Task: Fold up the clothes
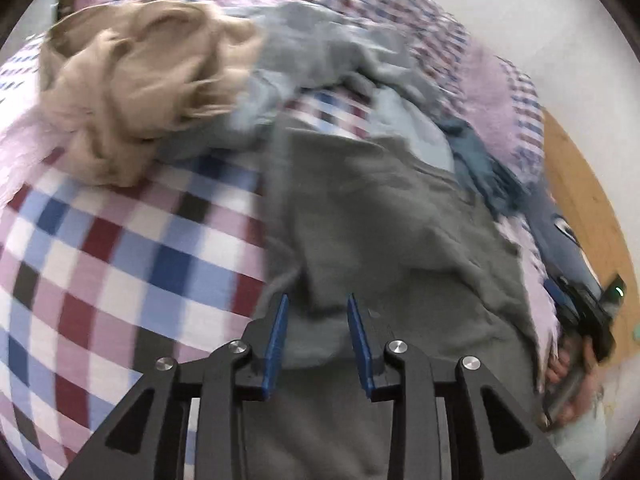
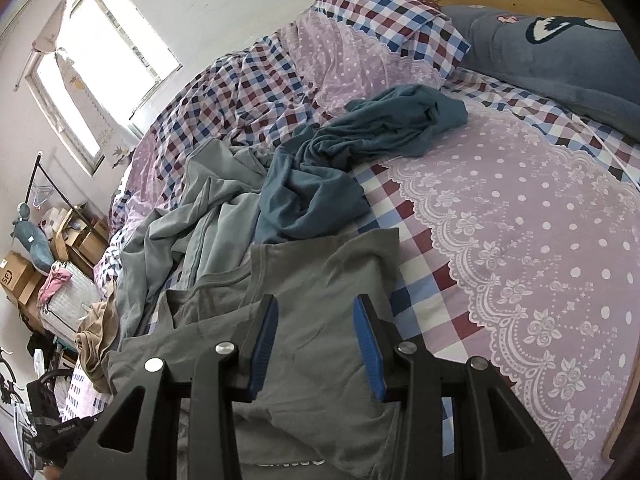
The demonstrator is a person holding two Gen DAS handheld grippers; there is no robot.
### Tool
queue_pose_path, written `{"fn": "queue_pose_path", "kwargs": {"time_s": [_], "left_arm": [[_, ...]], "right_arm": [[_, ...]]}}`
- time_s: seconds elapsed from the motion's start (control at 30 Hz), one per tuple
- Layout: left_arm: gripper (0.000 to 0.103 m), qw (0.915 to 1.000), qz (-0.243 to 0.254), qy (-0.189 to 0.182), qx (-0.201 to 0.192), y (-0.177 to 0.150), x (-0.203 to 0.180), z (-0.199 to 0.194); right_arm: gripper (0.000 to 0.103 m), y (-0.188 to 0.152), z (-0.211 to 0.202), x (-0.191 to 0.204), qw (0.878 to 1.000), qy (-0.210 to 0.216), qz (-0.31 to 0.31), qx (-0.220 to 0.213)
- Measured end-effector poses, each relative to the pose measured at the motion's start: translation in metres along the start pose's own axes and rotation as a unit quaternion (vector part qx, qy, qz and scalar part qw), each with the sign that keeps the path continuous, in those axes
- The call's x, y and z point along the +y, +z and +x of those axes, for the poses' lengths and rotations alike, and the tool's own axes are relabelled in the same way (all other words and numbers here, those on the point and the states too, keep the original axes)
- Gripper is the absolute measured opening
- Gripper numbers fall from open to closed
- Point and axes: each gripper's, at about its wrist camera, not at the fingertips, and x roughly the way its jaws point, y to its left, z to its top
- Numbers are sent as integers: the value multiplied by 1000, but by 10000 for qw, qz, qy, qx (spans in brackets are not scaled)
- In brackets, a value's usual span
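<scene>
Lying partly spread on the checked and lilac lace-patterned bed cover (image 2: pixel 500 216), nearest both cameras: a dark grey soft jersey T-shirt (image 2: pixel 320 280), creased, one sleeve or flap turned over itself. Resting beyond it in loose heaps: a pale grey-blue crumpled garment (image 2: pixel 192 216), a teal crumpled garment (image 2: pixel 360 144) and, off to the left tool's side, a beige bunched garment (image 1: pixel 136 92). Hovering just above the dark grey cloth, the left tool (image 1: pixel 318 336) with blue pads spread, pinching nothing; likewise the right tool (image 2: pixel 316 344), jaws standing apart over the shirt's body. Judging the shirt light, limp and prone to sagging and bunching, not fragile, not slippery. Best taking hold at a hem edge or shoulder seam, one tool per corner, pinching a single layer. Fitting either smoothing out or mid-fold.
</scene>
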Motion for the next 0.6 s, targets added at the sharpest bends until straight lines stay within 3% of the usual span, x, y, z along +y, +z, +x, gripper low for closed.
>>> {"fn": "queue_pose_path", "kwargs": {"time_s": [0.17, 0.33, 0.43, 0.53, 0.6], "left_arm": [[38, 9980, -178, -591, 149, -2, 2, 4], [38, 9983, -188, -535, 108, 3, 0, 12], [38, 9986, -194, -482, 77, 6, -1, 16], [10, 9979, -193, -616, -45, 10, 0, 16], [5, 9963, -349, -776, -77, 12, 5, 14]], "right_arm": [[43, 2, -1, -4, 10000, 0, 84, -18], [43, -1, -3, 0, 10000, 4, -67, 31], [43, -6, -9, 7, 9988, -12, -469, 113], [43, -16, -17, 16, 9944, -126, -1028, 197], [41, -24, -23, 18, 9890, -295, -1430, 257]]}}
